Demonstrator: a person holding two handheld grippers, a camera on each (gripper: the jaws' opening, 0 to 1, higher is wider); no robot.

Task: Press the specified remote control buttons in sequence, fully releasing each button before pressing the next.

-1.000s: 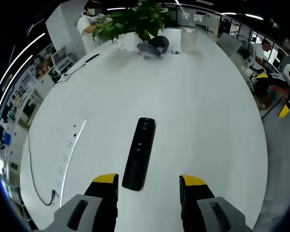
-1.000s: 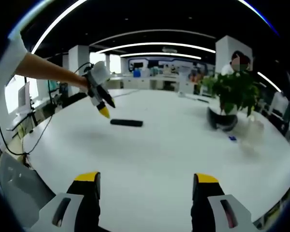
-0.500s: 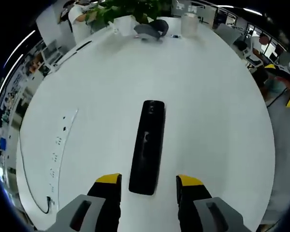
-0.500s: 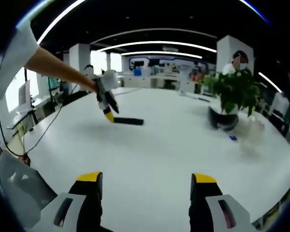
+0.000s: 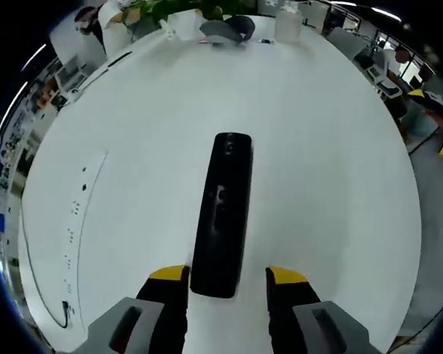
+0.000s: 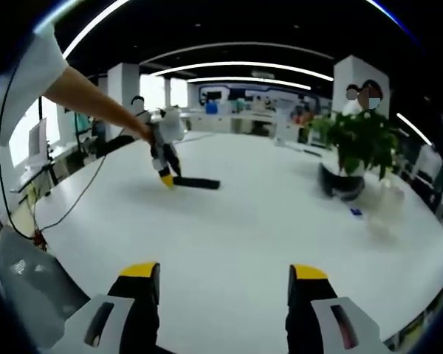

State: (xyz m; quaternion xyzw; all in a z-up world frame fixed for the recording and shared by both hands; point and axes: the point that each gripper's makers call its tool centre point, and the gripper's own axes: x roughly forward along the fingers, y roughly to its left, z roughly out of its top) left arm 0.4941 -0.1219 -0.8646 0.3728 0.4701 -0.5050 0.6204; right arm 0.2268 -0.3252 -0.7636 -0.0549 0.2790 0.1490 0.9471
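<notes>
Left tongs (image 5: 225, 274) open, empty, straddling near end of remote (image 5: 223, 212) flat on worktop (image 5: 332, 162) | right tongs (image 6: 223, 271) open, empty, well apart | risk: off-centre press skids remote.

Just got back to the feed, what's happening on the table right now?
A person is lowering the left gripper over the near end of a black remote lying flat on the white table, jaws open on either side of it. The right gripper hangs open well back over bare tabletop. No button press is visible yet.
</notes>
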